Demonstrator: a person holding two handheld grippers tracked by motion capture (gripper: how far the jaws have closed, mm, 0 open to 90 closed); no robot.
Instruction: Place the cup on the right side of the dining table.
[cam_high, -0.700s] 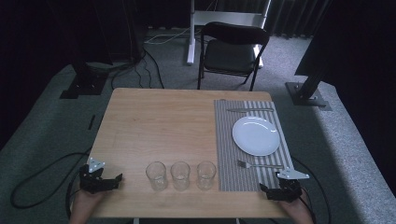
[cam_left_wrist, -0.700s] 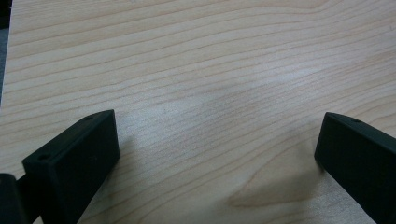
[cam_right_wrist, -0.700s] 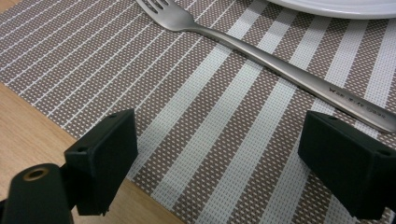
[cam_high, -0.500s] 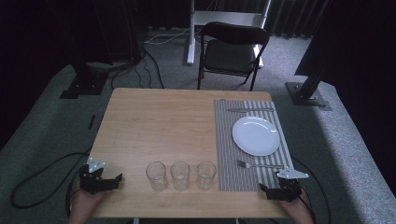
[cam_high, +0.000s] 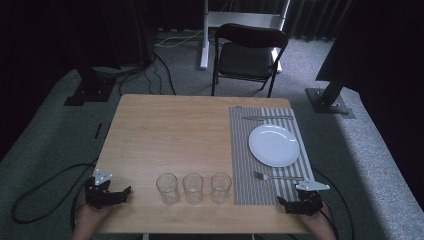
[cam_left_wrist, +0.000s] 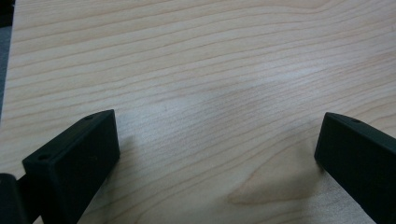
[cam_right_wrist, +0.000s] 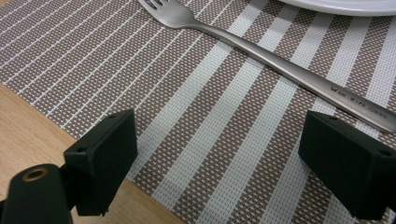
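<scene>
A light wooden table (cam_high: 170, 140) stands on grey carpet, with a black folding chair (cam_high: 248, 55) beyond its far edge. On the table's right side lies a brown-and-white striped placemat (cam_high: 245, 155). A round white plate (cam_high: 274, 145) sits on the mat, a knife (cam_high: 267, 118) lies across the mat on the plate's far side, and a fork (cam_high: 277, 176) lies across it on the near side, just beside the plate's rim. In the right gripper view the fork (cam_right_wrist: 280, 65) carries small engraved marks on its handle, too fine to read. Three clear, empty glasses (cam_high: 193, 187) stand in a row near the table's front edge, left of the mat. The left gripper (cam_high: 125, 191) rests at the near left corner, jaws wide apart over bare wood. The right gripper (cam_high: 283, 202) sits at the mat's near right corner, jaws likewise spread with nothing between them.
</scene>
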